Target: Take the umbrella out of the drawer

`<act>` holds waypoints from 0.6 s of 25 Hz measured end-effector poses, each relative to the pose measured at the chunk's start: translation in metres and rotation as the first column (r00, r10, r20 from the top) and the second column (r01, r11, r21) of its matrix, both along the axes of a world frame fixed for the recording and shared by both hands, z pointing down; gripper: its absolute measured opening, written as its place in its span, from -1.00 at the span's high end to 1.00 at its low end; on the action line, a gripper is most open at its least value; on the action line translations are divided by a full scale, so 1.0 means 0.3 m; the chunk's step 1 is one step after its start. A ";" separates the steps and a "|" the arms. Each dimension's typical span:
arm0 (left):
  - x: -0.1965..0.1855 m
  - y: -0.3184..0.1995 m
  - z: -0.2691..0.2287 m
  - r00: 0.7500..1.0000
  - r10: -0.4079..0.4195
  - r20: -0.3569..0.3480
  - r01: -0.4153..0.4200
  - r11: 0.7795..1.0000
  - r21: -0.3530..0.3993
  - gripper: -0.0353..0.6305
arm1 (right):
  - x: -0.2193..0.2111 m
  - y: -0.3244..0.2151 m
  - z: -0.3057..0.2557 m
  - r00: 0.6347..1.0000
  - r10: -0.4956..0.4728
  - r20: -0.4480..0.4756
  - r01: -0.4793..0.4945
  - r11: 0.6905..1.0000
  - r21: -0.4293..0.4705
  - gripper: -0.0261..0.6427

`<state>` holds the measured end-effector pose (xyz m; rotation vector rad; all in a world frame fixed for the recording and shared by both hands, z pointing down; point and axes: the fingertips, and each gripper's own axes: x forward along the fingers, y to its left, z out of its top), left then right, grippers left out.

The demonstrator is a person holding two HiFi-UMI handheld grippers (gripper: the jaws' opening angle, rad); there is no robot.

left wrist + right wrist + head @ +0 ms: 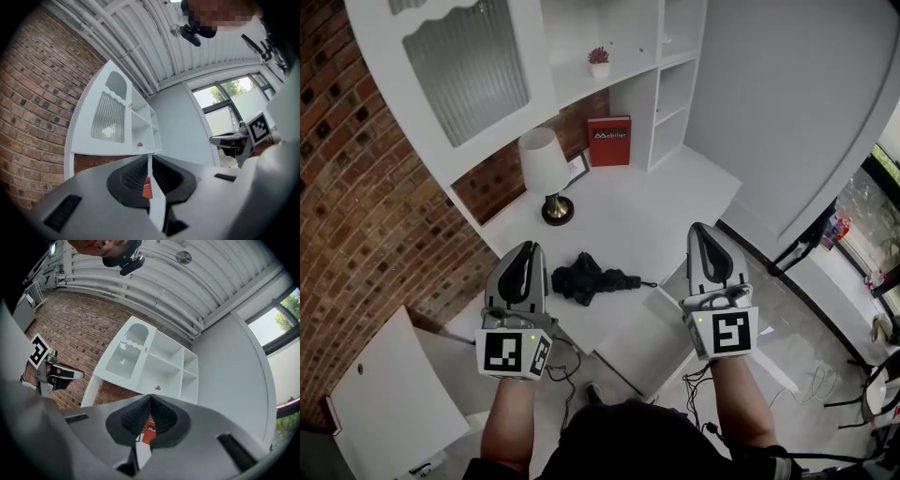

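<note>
Nearest, a person's forearms hold the left gripper (528, 249) and right gripper (703, 231) over a white desk (666, 202). Both pairs of jaws are pressed together on nothing. Just beyond and between them, a folded black umbrella (586, 278) lies on the desktop, not in a drawer. It looks light, with soft, loose fabric. The firmer middle probably offers the surest grip. Farther back stand a lamp (542, 164) and a red book (608, 141).

Umbrella (592, 278) crumpled black cloth (matt); desk (675, 202) smooth white; wall (356, 187) rough brick.

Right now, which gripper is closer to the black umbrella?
Left. The left gripper is just left of the umbrella; the right gripper is farther off on its right.
</note>
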<state>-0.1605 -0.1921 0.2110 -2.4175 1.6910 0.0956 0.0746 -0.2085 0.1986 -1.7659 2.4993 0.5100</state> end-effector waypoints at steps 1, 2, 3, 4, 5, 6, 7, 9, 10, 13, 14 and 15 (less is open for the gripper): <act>-0.004 -0.003 0.000 1.000 -0.002 0.006 0.002 1.000 0.003 0.81 | 0.000 -0.001 0.003 1.000 -0.003 -0.002 0.003 1.000 0.000 0.92; -0.013 -0.006 -0.002 1.000 -0.008 0.013 0.008 1.000 0.007 0.81 | 0.000 -0.003 0.006 1.000 -0.004 -0.006 0.004 1.000 -0.002 0.92; -0.026 -0.011 -0.006 1.000 -0.017 0.018 0.017 1.000 0.011 0.81 | 0.004 -0.006 0.009 1.000 -0.004 -0.010 0.004 1.000 -0.007 0.92; -0.043 -0.017 -0.012 0.999 -0.028 0.018 0.027 1.000 0.015 0.81 | 0.011 -0.010 0.012 1.000 -0.001 -0.011 0.001 1.000 -0.012 0.92; -0.062 -0.021 -0.016 0.999 -0.038 0.011 0.038 0.999 0.016 0.81 | 0.022 -0.014 0.015 1.000 0.004 -0.010 -0.004 1.000 -0.020 0.92; -0.081 -0.024 -0.020 0.999 -0.048 -0.001 0.048 0.999 0.015 0.81 | 0.037 -0.017 0.017 1.000 0.012 -0.006 -0.012 1.000 -0.026 0.92; -0.098 -0.026 -0.021 0.998 -0.057 -0.013 0.057 0.998 0.012 0.81 | 0.054 -0.021 0.017 1.000 0.022 0.000 -0.021 0.999 -0.026 0.92; -0.122 -0.030 -0.021 0.997 -0.072 -0.026 0.072 0.997 0.007 0.81 | 0.084 -0.030 0.019 0.999 0.037 0.010 -0.037 0.999 -0.025 0.92; -0.129 -0.032 -0.020 0.997 -0.077 -0.026 0.077 0.997 0.005 0.81 | 0.095 -0.035 0.022 0.999 0.041 0.010 -0.040 0.999 -0.028 0.92; -0.135 -0.039 -0.013 0.996 -0.084 -0.023 0.084 0.996 -0.002 0.81 | 0.109 -0.044 0.020 0.999 0.045 0.025 -0.045 0.999 -0.030 0.92; -0.135 -0.040 -0.009 0.996 -0.085 -0.023 0.085 0.996 -0.004 0.81 | 0.111 -0.046 0.019 0.999 0.046 0.028 -0.046 0.999 -0.029 0.92; -0.134 -0.042 -0.005 0.996 -0.086 -0.022 0.086 0.996 -0.006 0.81 | 0.112 -0.046 0.019 0.998 0.047 0.030 -0.046 0.999 -0.029 0.92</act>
